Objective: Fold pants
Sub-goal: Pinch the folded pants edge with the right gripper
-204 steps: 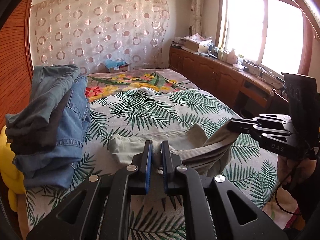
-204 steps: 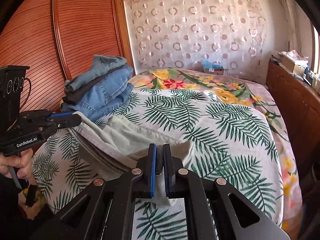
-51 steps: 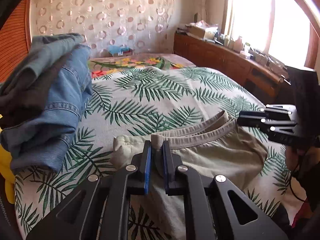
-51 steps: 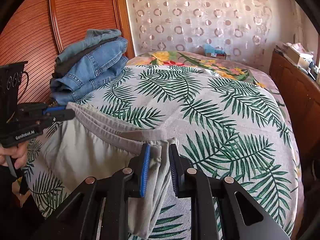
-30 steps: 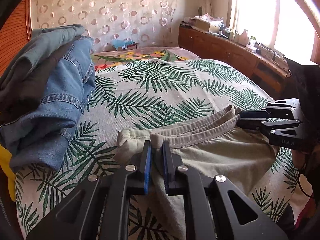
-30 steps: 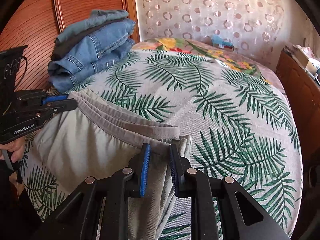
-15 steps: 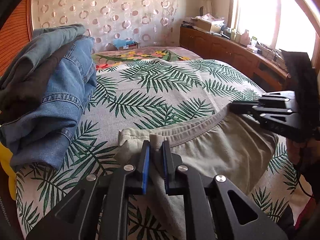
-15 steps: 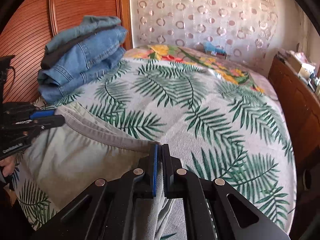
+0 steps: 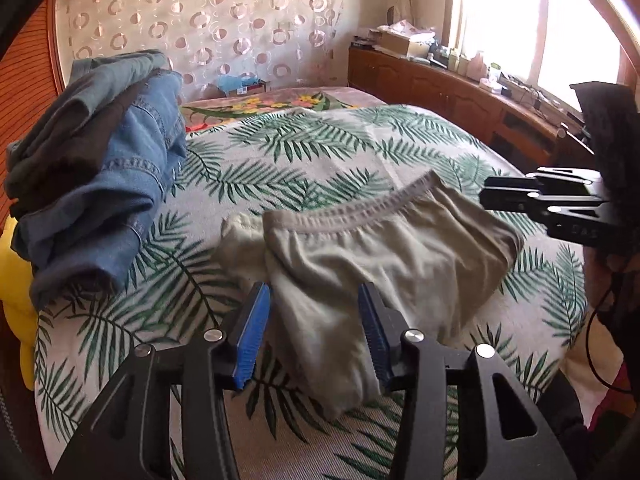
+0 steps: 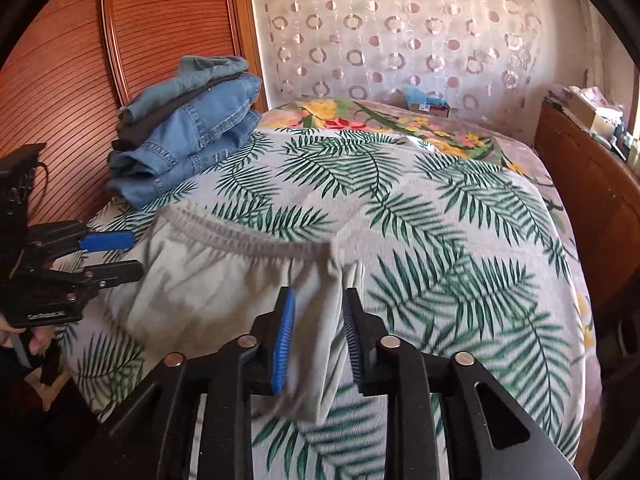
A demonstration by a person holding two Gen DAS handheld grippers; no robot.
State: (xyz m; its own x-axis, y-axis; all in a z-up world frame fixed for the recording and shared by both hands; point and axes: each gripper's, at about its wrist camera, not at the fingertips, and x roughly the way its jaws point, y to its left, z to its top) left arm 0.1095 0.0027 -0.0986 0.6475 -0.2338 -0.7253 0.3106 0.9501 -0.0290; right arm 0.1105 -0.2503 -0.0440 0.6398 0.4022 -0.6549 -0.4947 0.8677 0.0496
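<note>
1. The pants (image 9: 384, 256), pale grey-green and folded into a compact bundle, are being shown lying on the bed (image 9: 304, 152) near its front edge, with the grey elastic waistband (image 9: 352, 210) turned toward the far side.
2. The left gripper (image 9: 314, 334) is being opened, its blue pads (image 9: 252, 336) standing apart on either side of the near fold of the pants; the cloth is seen between them but is not being pressed.
3. The right gripper (image 10: 318, 338) is also being opened, with a hanging edge of the pants (image 10: 224, 288) seen between its pads (image 10: 283, 340) and no longer being pinched.
4. In the left wrist view, the right gripper (image 9: 516, 198) is being held just beside the right end of the waistband.
5. In the right wrist view, the left gripper (image 10: 116, 256) is being held at the left side of the pants, its fingers parted.
6. A stack of folded jeans (image 9: 100, 176) is being kept on the left part of the bed, apart from the pants.
7. A wooden cabinet (image 9: 460, 96) is being lit by the window (image 9: 532, 16) on the right.
</note>
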